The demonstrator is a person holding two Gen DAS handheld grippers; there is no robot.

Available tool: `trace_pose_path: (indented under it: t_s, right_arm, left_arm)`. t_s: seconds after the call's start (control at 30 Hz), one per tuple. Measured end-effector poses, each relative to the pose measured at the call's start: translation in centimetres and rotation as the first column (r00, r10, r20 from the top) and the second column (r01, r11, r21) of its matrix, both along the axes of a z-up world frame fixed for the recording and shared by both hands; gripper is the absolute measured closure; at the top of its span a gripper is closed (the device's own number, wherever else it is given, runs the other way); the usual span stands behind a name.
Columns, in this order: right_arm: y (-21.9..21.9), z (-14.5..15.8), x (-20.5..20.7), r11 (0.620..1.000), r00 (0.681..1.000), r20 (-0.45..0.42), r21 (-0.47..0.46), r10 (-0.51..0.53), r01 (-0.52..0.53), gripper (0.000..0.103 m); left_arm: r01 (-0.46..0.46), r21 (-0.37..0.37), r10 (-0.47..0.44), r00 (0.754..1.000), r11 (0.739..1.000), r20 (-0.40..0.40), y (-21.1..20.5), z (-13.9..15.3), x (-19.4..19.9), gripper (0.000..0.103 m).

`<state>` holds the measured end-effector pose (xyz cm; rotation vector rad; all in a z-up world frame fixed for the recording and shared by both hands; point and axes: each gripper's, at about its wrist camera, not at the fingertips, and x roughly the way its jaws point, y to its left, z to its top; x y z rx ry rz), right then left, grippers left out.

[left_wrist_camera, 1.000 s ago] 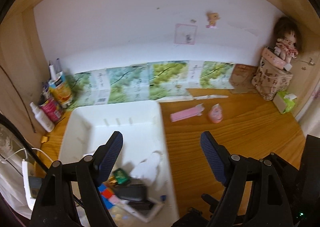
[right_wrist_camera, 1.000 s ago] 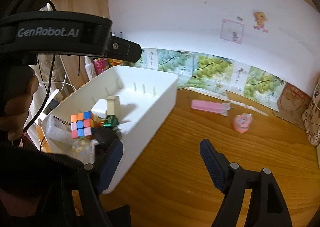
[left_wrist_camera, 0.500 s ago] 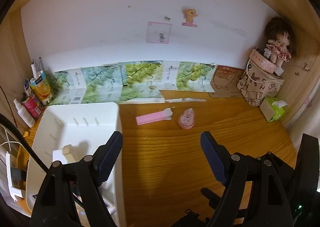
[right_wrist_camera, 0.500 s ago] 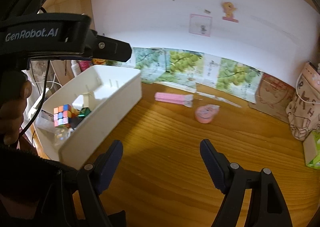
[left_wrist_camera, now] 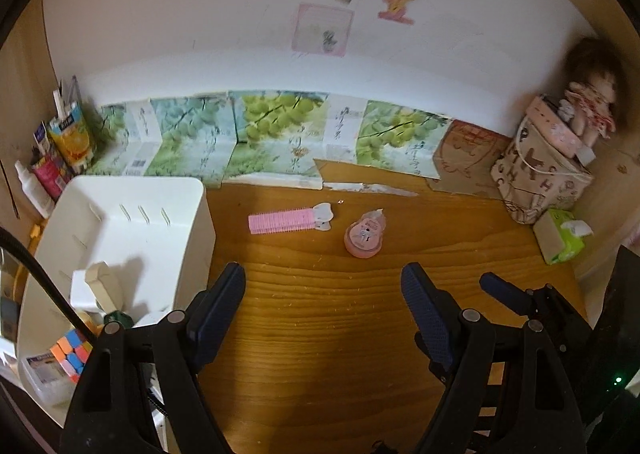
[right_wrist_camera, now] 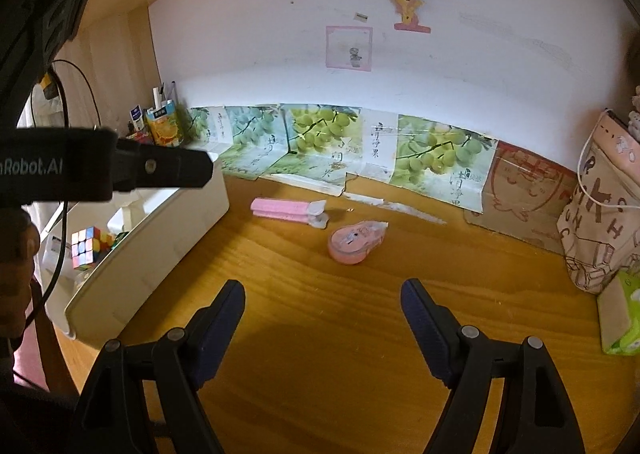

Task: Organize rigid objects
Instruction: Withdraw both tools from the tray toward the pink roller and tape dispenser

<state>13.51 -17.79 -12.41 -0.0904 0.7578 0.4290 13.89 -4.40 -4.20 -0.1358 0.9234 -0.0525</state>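
Surface: wooden desk in a wood-sided alcove, white wall behind, grape-print cartons leaning along the back edge.
Bin: white plastic bin at the desk's left edge; holds a colour cube, a cream block and other small items.
Pink comb: pink comb lying flat on the desk toward the back, just right of the bin, apart from it.
Pink tape dispenser: round pink tape dispenser near the comb's right end, not touching it.
Right back corner: printed tote bag with a doll on top; green tissue pack in front.
Left back corner: bottles and a juice carton.
Left gripper: left gripper, fingers spread wide, nothing between them, over bare wood in front of the pink items.
Right gripper: right gripper, fingers likewise wide and empty, above bare desk.
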Motion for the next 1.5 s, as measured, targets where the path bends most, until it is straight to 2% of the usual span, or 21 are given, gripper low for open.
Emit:
trace_pose_path:
  t_s: [0.23, 0.33, 0.5, 0.67, 0.8, 0.87, 1.17, 1.33, 1.5]
  right_arm:
    - [0.6, -1.5, 3.5, 1.000, 0.999, -0.033, 0.012, 0.014, -0.013, 0.022]
    - [1.2, -2.0, 4.9, 1.000, 0.999, -0.031, 0.010, 0.025, -0.025, 0.021]
    - [1.9, -2.9, 7.3, 1.000, 0.999, -0.035, -0.002, 0.027, -0.027, 0.021]
    - [1.7, -4.4, 10.2, 1.000, 0.997, -0.067, 0.010, -0.026, 0.026, 0.021]
    - [1.0, -5.7, 12.1, 0.996, 0.989, -0.132, 0.054, -0.062, 0.069, 0.021]
    - [1.0, -6.4, 12.7, 0.996, 0.986, -0.156, 0.056, -0.065, 0.075, 0.021]
    - [2.2, -7.9, 13.2, 0.998, 0.987, -0.149, -0.019, -0.062, 0.060, 0.021]
    - [3.0, -8.7, 13.3, 0.997, 0.989, -0.138, -0.063, -0.047, 0.039, 0.021]
    - [3.8, -9.2, 13.4, 0.996, 0.990, -0.136, -0.086, -0.041, 0.030, 0.021]
  left_arm:
    - [-0.088, -0.043, 0.085, 0.994, 0.995, -0.063, 0.8, -1.3, 3.1, 0.020]
    - [-0.141, -0.090, 0.131, 0.985, 0.986, -0.115, 1.5, -1.9, 4.5, 0.020]
    - [-0.234, -0.173, 0.201, 0.961, 0.957, -0.189, 2.4, -2.8, 7.1, 0.020]
    - [-0.320, -0.223, 0.261, 0.930, 0.921, -0.258, 2.6, -3.9, 9.5, 0.020]
    - [-0.405, -0.247, 0.313, 0.887, 0.880, -0.339, 2.8, -5.2, 11.2, 0.020]
    - [-0.461, -0.237, 0.350, 0.851, 0.855, -0.392, 2.9, -6.2, 12.3, 0.020]
    - [-0.592, -0.237, 0.404, 0.741, 0.770, -0.536, 3.7, -9.5, 14.5, 0.020]
    - [-0.623, -0.215, 0.402, 0.692, 0.752, -0.600, 4.1, -11.3, 15.4, 0.021]
    - [-0.640, -0.198, 0.398, 0.659, 0.742, -0.638, 4.2, -12.7, 16.0, 0.022]
